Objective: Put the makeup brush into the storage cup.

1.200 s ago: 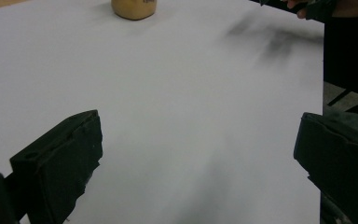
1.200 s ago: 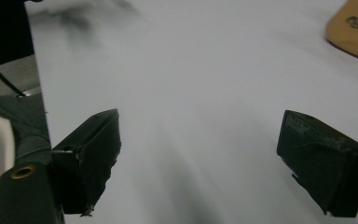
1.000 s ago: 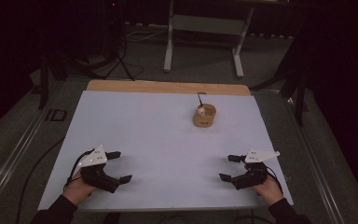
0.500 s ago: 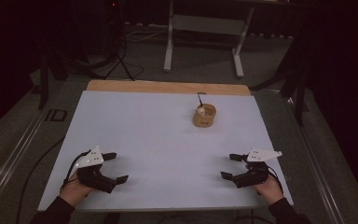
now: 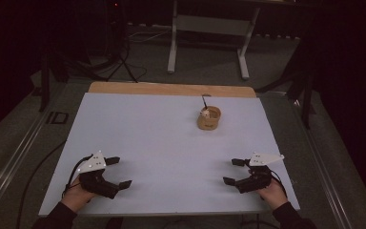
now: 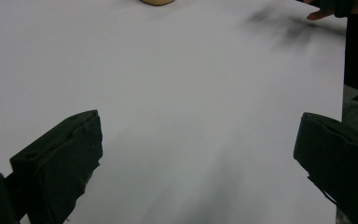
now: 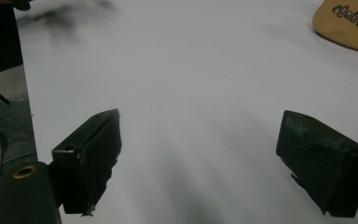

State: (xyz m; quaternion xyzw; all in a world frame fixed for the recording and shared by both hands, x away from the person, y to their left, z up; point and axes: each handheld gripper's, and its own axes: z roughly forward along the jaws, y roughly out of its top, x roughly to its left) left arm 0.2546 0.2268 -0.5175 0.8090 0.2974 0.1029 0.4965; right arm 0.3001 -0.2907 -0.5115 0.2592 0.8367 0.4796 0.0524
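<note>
the left claw sits low over the near left of the white-topped table, jaws spread wide with nothing between them. the right claw mirrors it at the near right, equally agape and empty. well ahead of the right claw, toward the far edge, stands the small tan round wooden cup with a thin dark stick upright in it.

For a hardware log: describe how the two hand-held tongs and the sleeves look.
Left tongs and right tongs have black bodies with blocky black jaws, each topped by a grey three-cornered plate. A dark cable trails from each. The person's sleeves are dark.
</note>
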